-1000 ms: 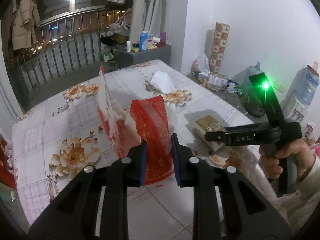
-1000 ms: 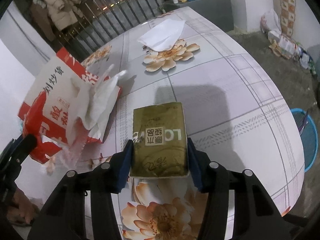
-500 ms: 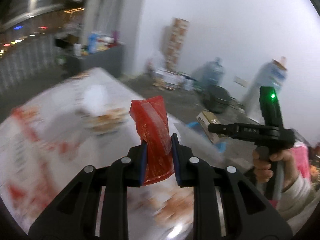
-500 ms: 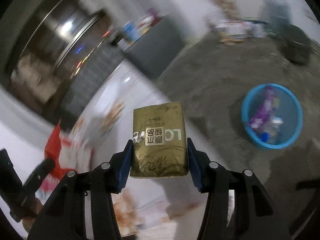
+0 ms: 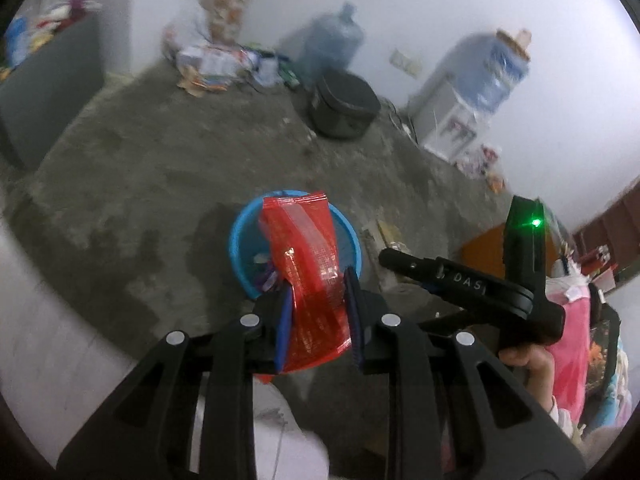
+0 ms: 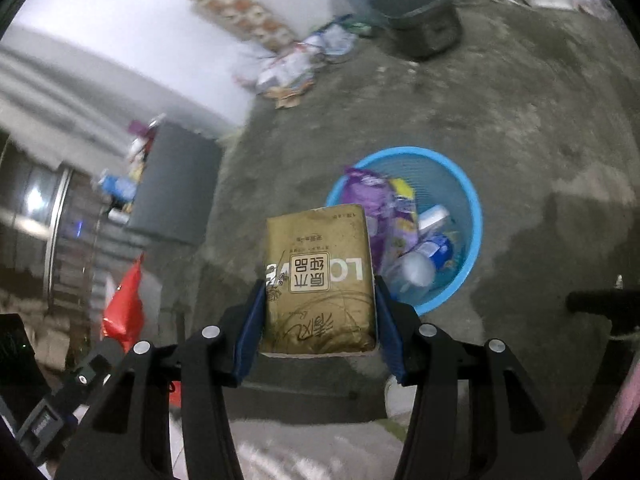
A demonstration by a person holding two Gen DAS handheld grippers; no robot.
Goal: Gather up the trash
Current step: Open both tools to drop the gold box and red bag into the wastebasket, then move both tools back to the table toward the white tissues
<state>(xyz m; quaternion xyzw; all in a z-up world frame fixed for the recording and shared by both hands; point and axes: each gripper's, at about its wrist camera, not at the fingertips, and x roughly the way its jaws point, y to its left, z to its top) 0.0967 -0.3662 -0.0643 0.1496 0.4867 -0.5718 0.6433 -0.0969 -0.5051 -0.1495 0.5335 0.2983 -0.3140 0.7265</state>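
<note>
Carrying one piece of trash in each tool, the person aims both down toward the blue basket [image 6: 474, 216] on the floor, likely so each can drop straight in. The left tool [image 5: 316, 312] pinches a red wrapper [image 5: 308, 272], glossy, crinkled and upright. The right tool [image 6: 320, 316] clamps a gold tissue pack [image 6: 320, 276], flat, printed, its sides squeezed. The basket already holds bottles and a purple bag.

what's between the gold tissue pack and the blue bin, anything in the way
Nothing visible. The right tongs hold the gold tissue pack above bare floor, with the blue bin just beyond it, open-topped and partly filled with trash.
</note>
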